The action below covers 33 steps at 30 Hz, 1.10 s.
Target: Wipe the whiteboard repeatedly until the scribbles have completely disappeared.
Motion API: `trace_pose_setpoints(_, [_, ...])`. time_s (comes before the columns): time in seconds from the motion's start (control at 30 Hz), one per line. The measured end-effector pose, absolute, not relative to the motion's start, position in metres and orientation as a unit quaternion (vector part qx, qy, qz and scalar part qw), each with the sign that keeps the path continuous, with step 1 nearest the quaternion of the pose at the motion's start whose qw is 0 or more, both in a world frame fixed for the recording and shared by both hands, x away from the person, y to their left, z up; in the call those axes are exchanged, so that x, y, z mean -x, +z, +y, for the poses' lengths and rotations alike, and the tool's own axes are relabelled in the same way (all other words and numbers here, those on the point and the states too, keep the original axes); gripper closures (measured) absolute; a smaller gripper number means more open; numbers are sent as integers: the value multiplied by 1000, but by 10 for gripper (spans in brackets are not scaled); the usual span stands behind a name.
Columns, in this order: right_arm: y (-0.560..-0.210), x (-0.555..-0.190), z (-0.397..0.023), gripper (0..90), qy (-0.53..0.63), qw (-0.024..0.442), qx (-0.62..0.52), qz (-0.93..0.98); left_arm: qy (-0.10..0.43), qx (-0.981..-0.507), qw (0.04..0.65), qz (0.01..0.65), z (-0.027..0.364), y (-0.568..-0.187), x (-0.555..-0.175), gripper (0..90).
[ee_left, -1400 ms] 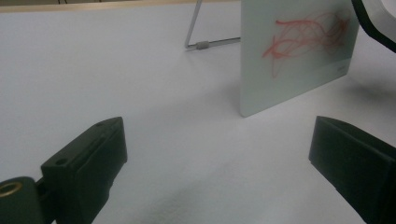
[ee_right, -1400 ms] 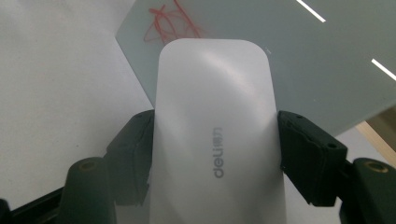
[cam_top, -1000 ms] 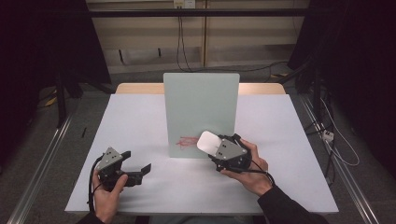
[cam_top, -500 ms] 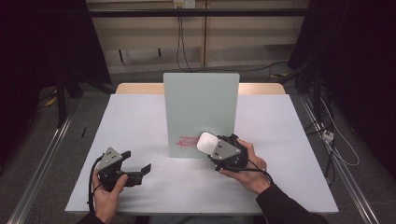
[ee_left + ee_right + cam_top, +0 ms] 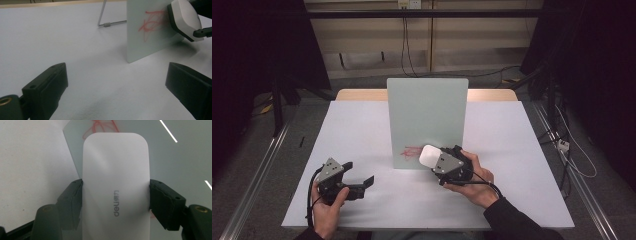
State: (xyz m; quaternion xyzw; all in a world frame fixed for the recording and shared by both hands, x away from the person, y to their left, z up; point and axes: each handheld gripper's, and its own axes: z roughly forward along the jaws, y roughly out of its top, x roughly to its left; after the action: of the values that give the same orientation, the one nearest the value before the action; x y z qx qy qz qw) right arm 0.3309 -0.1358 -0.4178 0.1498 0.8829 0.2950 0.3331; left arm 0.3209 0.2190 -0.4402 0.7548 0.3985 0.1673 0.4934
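A pale green board (image 5: 427, 115) stands upright mid-table, with a red scribble (image 5: 410, 151) near its lower left corner. My right gripper (image 5: 435, 159) is shut on a white eraser (image 5: 429, 155) held against the board's lower face, just right of the scribble. In the right gripper view both black pads clamp the eraser (image 5: 116, 185) by its long sides, and the scribble (image 5: 103, 125) lies just beyond its tip. My left gripper (image 5: 358, 173) rests open on the table at front left, holding nothing. Its own view shows the scribble (image 5: 152, 23) and the eraser (image 5: 186, 18) at upper right.
The white table (image 5: 522, 150) spreads to both sides of the board. A wire stand (image 5: 110, 24) props the board from behind. Cables and metal rails run along the dark floor around the table.
The right gripper has shifted the eraser slightly left, toward the scribble. The left gripper has stayed where it was.
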Motion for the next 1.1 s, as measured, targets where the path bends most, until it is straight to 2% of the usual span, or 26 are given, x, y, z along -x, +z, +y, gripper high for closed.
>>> trace_pose_setpoints(0.4, [-421, -332, -130, 315, 290, 313, -140, 893, 166, -754, 495, 398, 219, -440, -321, 42])
trace_pose_setpoints(0.63, [-405, -334, -134, 315, 306, 361, -154, 867, 167, -753, 496, 398, 219, -440, -321, 42])
trace_pose_setpoints(0.8, [-408, -334, -131, 315, 301, 366, -147, 868, 166, -754, 494, 399, 219, -440, -321, 42])
trace_pose_setpoints(1.1, [-420, -333, -119, 315, 295, 340, -126, 884, 166, -754, 495, 398, 219, -440, -321, 42])
